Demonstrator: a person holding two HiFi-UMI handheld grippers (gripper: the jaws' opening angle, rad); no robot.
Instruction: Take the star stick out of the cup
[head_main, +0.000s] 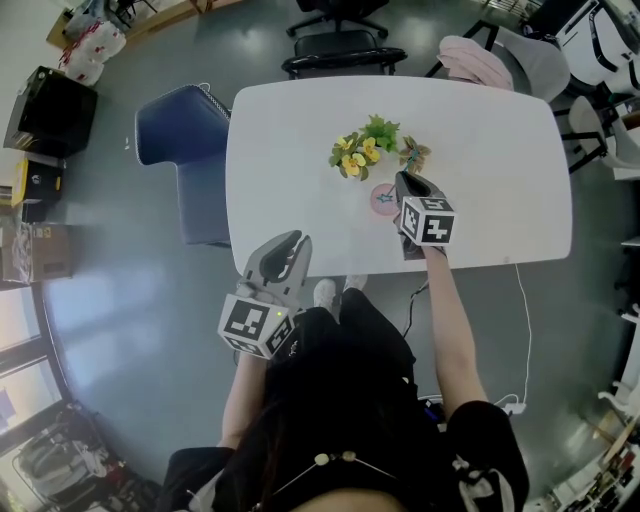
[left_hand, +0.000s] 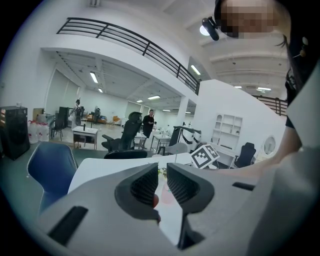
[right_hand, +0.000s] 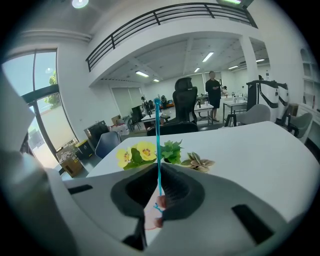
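A pink cup (head_main: 383, 199) stands near the middle of the white table (head_main: 300, 140), and a thin teal star stick (right_hand: 158, 145) rises upright from it. My right gripper (head_main: 405, 187) is just right of the cup, shut on the stick's shaft above the rim. In the right gripper view the stick runs up between the jaws of this gripper (right_hand: 159, 187), and the cup (right_hand: 151, 218) shows below them. My left gripper (head_main: 290, 247) hangs at the table's near edge, shut and holding nothing. In the left gripper view the left gripper (left_hand: 162, 181) points toward the cup.
Yellow artificial flowers with green leaves (head_main: 357, 152) lie just beyond the cup, with a brownish leaf cluster (head_main: 413, 153) to their right. A blue chair (head_main: 180, 140) stands left of the table and a black chair (head_main: 340, 50) behind it. A white cable (head_main: 524, 320) hangs off the near right side.
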